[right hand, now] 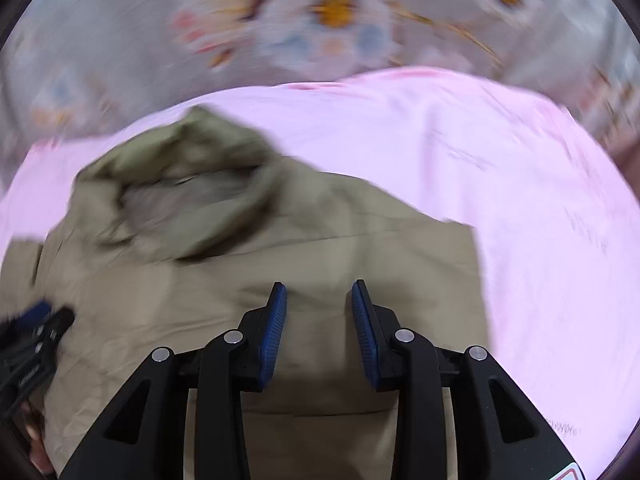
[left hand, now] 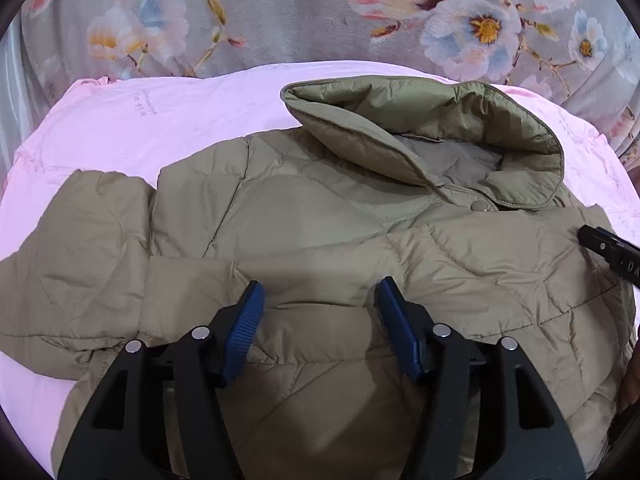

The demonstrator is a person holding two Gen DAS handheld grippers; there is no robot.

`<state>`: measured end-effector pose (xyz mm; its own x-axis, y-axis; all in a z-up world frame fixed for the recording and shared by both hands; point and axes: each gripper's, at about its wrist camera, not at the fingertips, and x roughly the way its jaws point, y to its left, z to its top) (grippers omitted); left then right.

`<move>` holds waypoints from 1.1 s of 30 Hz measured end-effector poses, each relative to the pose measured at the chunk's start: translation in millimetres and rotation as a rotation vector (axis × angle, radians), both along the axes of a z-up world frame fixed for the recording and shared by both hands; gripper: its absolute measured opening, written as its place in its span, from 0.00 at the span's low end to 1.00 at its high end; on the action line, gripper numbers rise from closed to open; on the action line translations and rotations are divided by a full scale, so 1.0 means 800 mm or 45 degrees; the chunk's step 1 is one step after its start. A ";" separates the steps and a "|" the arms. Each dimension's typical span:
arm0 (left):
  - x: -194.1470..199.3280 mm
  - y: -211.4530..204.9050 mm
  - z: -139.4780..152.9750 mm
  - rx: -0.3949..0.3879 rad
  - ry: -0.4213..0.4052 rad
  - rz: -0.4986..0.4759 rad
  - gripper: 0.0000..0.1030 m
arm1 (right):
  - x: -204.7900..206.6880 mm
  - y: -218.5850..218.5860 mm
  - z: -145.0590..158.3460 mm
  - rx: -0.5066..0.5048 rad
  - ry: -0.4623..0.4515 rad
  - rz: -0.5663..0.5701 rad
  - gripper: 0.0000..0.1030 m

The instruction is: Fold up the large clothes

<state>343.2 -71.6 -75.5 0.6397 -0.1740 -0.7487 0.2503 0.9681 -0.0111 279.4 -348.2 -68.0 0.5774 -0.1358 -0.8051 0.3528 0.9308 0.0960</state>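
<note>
Over a khaki padded jacket (left hand: 320,216) spread collar-up on a pink sheet (left hand: 140,120), left gripper (left hand: 320,300) and right gripper (right hand: 319,304) both parted and gripping nothing, floral blanket (left hand: 280,12) beyond

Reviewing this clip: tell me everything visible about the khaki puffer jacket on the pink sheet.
The khaki puffer jacket is a quilted, padded coat of smooth, slightly shiny fabric with stitched diamond-like panels. It lies flat, front up, on the pink sheet. Its hood lies open toward the flowered fabric, showing a greyer lining, with a snap button at the closed collar. One sleeve lies folded across the chest. The left gripper and right gripper are over it with jaws open, gripping nothing.
</note>
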 end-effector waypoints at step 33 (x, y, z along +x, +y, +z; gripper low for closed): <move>-0.066 0.082 0.010 -0.027 0.023 0.107 0.67 | -0.065 0.140 -0.010 -0.019 0.005 0.236 0.35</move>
<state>290.5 -6.3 -67.3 0.6389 -0.1361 -0.7572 0.1676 0.9852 -0.0357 227.6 -236.3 -75.8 0.5903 -0.0394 -0.8062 0.1757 0.9811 0.0807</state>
